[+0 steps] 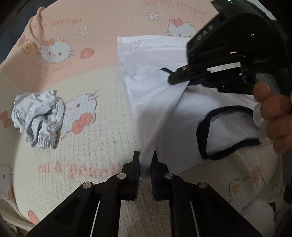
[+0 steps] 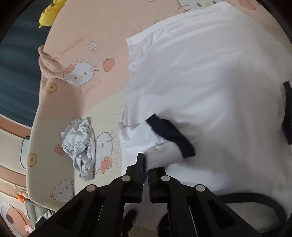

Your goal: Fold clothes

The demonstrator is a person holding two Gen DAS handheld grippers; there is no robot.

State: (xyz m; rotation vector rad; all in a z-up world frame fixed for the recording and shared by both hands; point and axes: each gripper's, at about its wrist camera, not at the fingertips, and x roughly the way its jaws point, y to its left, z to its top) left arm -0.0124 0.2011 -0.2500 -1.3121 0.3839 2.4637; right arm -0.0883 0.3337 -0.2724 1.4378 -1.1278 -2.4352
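Observation:
A white T-shirt point(image 1: 151, 91) with navy trim lies on a pink and cream cartoon-cat bedsheet point(image 1: 87, 145). My left gripper point(image 1: 145, 164) is shut on a lifted fold of the shirt's white cloth, which stretches up from the fingers. The navy neckline point(image 1: 202, 131) lies to the right. My right gripper point(image 1: 173, 77), held by a hand point(image 1: 273, 116), pinches the shirt near a navy edge. In the right wrist view the right gripper point(image 2: 146, 164) is shut on the shirt point(image 2: 209, 82) just below the navy sleeve cuff point(image 2: 171, 134).
A crumpled pale blue garment point(image 1: 38, 116) point(image 2: 80, 144) lies on the sheet left of the shirt. A yellow soft object point(image 2: 51, 12) sits at the bed's far edge. The bed's edge point(image 2: 34, 138) drops off to the left, with room furniture below.

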